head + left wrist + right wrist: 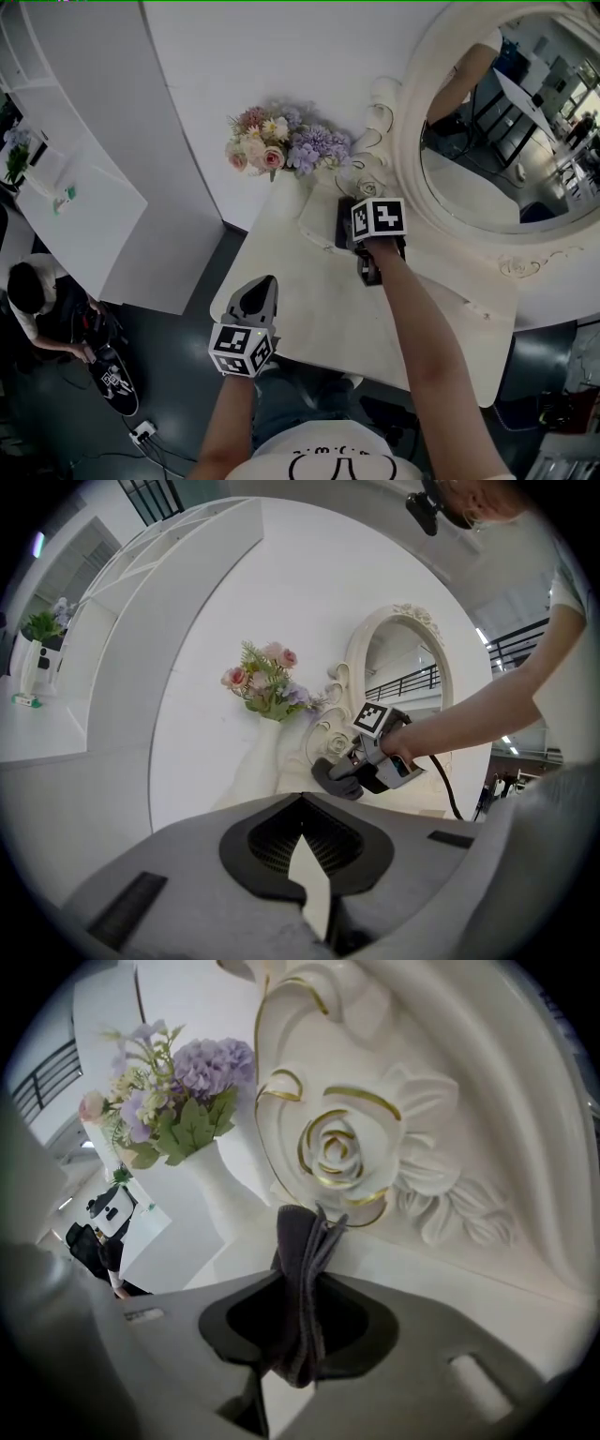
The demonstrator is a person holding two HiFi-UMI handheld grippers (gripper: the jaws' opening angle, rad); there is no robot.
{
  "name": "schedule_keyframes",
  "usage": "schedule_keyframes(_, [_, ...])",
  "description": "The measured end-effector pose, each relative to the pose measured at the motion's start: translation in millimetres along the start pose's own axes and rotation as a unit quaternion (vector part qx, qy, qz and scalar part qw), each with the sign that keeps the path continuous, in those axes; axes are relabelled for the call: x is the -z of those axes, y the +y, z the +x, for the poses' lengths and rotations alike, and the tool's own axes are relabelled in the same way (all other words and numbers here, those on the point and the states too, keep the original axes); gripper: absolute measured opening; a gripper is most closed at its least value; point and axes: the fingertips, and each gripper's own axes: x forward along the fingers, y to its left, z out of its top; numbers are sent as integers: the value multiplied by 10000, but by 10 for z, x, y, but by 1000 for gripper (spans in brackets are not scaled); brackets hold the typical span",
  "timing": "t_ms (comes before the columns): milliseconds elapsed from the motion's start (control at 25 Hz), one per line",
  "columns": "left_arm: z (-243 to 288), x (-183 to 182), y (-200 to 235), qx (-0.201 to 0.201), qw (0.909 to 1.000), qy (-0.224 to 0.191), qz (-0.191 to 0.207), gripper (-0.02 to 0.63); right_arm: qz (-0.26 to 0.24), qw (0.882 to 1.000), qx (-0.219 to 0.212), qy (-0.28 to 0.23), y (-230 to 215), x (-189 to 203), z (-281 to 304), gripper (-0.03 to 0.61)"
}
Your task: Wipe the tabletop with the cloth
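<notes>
The cloth (300, 1241), dark grey and bunched into folds, is sitting clamped between the jaws of the right gripper (302, 1288), with its free end poking out towards a carved rose (337, 1147) edged in gold. In the head view the right gripper (347, 214) is reaching to the back of the white tabletop (319, 309), just beside the foot of the oval mirror's frame (412, 122) and near the flowers (281, 145) in their white vase (220, 1185). Whether the cloth is touching the tabletop is not clear from any view. The left gripper (263, 285) is hovering over the table's front left corner, well apart from the right one; its jaws are lying together with nothing between them. Each gripper is carrying a cube of black-and-white square markers. The dark print on the person's white shirt (337, 464) is showing only in part and cannot be read.
</notes>
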Motion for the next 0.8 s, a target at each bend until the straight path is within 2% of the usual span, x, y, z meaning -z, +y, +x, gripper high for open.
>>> schedule_keyframes(800, [508, -20, -1070, 680, 9968, 106, 395, -2, -75, 9999, 140, -9, -803, 357, -434, 92])
